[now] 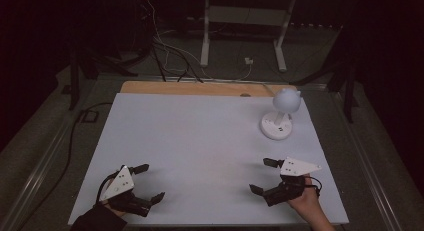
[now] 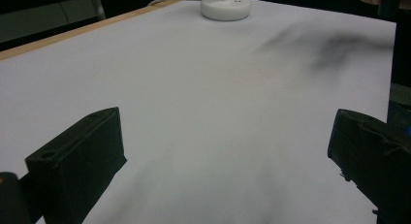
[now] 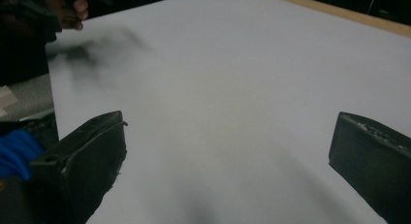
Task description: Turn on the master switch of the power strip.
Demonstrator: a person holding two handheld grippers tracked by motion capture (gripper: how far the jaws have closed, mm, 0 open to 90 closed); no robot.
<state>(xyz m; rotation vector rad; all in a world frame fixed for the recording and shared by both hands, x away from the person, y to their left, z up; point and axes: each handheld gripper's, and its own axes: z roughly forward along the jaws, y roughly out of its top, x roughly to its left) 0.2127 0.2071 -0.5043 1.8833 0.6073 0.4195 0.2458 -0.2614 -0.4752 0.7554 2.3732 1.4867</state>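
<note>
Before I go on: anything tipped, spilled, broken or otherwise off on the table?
Nothing stands out. The white lamp stands upright on its round base at the far right of the white sheet, which lies flat and clean. Both tongs, left and right, sit open near the front edge, holding nothing.

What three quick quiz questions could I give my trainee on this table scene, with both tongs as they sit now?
1. True or false: the left tongs are shut on the lamp.
2. Which tongs are nearer the white lamp? A) left B) right
3. Fill in: the lamp stands on the white sheet toward its far ____ corner, seen from the person's side.

Key:
1. False. Both tongs are open and hold nothing; the left gripper view shows the lamp's base far beyond the jaws.
2. B.
3. Right.
</note>
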